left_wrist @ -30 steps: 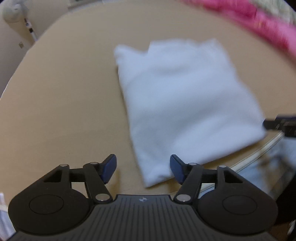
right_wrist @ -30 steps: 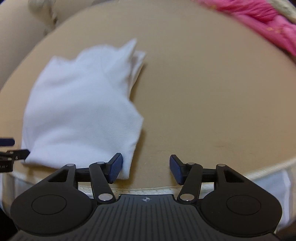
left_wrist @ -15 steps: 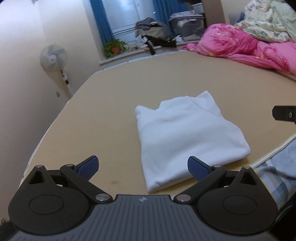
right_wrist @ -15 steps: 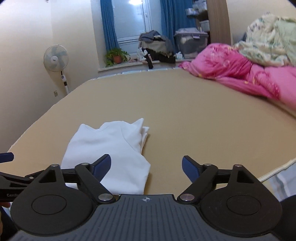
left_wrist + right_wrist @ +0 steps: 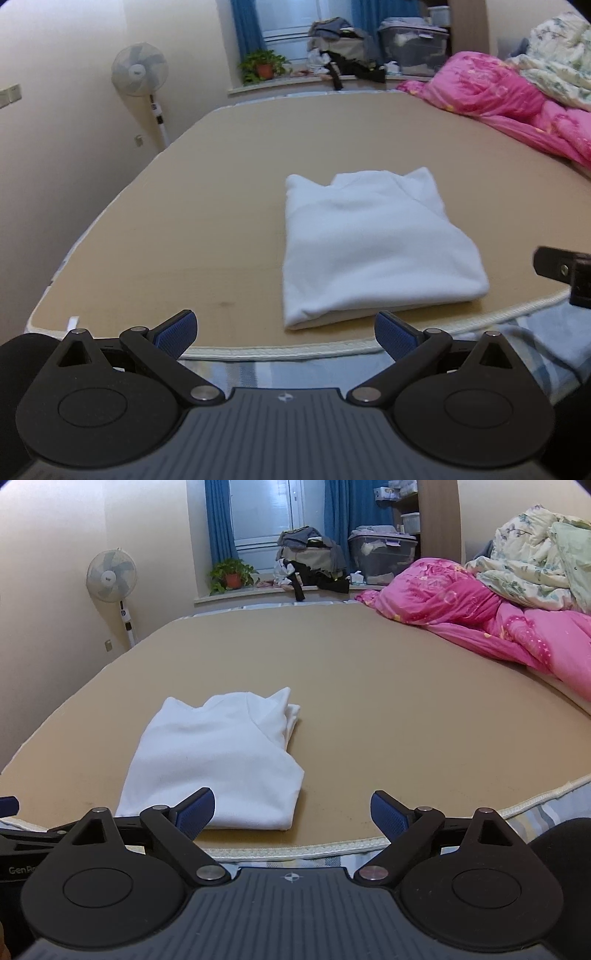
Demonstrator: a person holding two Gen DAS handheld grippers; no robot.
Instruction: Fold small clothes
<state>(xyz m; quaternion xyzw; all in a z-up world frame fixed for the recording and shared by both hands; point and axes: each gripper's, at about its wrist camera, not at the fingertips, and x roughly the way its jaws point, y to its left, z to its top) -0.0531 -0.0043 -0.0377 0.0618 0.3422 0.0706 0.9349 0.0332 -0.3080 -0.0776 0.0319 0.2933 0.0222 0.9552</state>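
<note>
Looking done: bed (image 5: 388,720) mostly bare tan, white shirt (image 5: 369,251) folded into a neat block near the front edge, close to the piping. Plenty of open room behind and to the right; pink quilt (image 5: 480,620) well apart at the far right. If tidying, press the flared far corners flat, avoid dragging toward the edge. Left hand-held gripper (image 5: 284,330) and right hand-held gripper (image 5: 291,812) both spread wide, holding nothing, hovering off the near edge.
</note>
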